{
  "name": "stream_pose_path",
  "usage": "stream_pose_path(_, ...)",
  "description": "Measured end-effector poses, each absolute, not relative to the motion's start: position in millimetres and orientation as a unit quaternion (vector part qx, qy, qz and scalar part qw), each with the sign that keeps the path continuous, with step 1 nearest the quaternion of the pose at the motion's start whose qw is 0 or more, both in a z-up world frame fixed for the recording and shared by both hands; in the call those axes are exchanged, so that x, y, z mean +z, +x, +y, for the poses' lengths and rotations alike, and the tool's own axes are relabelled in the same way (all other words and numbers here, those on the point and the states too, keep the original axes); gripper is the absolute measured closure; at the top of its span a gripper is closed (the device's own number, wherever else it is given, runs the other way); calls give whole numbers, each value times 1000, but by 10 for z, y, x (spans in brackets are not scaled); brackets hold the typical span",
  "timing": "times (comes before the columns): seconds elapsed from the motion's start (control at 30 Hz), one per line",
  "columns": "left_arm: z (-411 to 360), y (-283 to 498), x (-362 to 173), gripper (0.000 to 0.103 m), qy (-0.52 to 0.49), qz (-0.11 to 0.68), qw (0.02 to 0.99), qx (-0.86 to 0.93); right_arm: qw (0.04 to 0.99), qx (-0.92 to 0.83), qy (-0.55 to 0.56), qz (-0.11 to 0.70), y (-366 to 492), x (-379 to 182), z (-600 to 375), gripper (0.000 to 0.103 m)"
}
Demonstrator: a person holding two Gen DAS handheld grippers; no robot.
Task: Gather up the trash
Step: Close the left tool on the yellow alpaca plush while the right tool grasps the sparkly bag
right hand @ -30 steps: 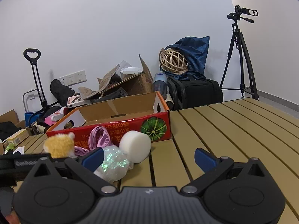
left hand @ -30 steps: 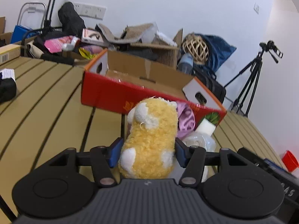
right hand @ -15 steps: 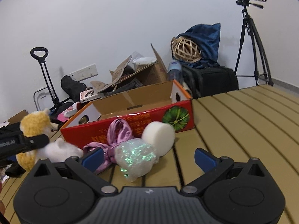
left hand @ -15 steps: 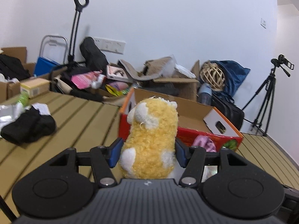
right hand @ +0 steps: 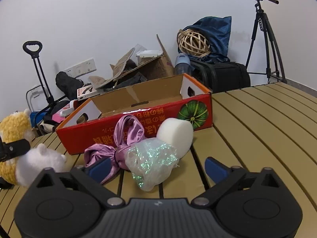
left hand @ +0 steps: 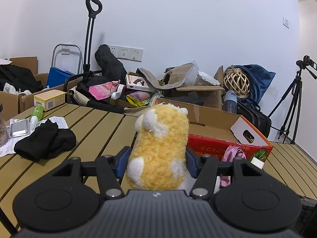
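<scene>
Left tool (left hand: 156, 163) clamps plush toy (left hand: 159, 148); right tool (right hand: 156, 167) closing, likely around glitter bag (right hand: 151, 162).

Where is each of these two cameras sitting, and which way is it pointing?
Left wrist: on the left tool, facing the red box; its fingers grip a yellow plush.
Right wrist: on the right tool, open, facing a glitter bag, ribbon and foam.
Shared: box, plush, slatted table. No hand shows.

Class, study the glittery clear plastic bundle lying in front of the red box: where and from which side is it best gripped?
Grip the glittery plastic bundle across its wide crumpled middle, coming from the near side, where the right tool has just been closing around it. It is soft, and the foam cylinder and purple ribbon crowd its far side.
</scene>
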State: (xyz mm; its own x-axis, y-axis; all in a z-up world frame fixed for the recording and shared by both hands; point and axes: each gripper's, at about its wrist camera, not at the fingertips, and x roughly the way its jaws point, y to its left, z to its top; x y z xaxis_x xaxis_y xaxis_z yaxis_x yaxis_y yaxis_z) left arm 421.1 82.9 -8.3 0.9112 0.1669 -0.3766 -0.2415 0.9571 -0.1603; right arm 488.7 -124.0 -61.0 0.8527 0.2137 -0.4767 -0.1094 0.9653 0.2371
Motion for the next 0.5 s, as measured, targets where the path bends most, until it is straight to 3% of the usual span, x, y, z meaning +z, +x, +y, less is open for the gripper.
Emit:
stream_pose_path(0.13,816,4216,-91,44,-99,183,972,108,955,94,102,262,4920,-644,-1243,27)
stream_pose_path(0.2,814,4217,-91,44,-99,183,972,108,953,100,110,264,4932,-666,-1256,55)
stream_pose_path(0.3,817,4217,-92,44,-100,183,972,108,944,130,140,269,4949,-697,-1310,81)
stream_pose_path(0.5,816,4213,-89,44,-100,180,972,109,945,149,160,245,4873,-663,-1354,93)
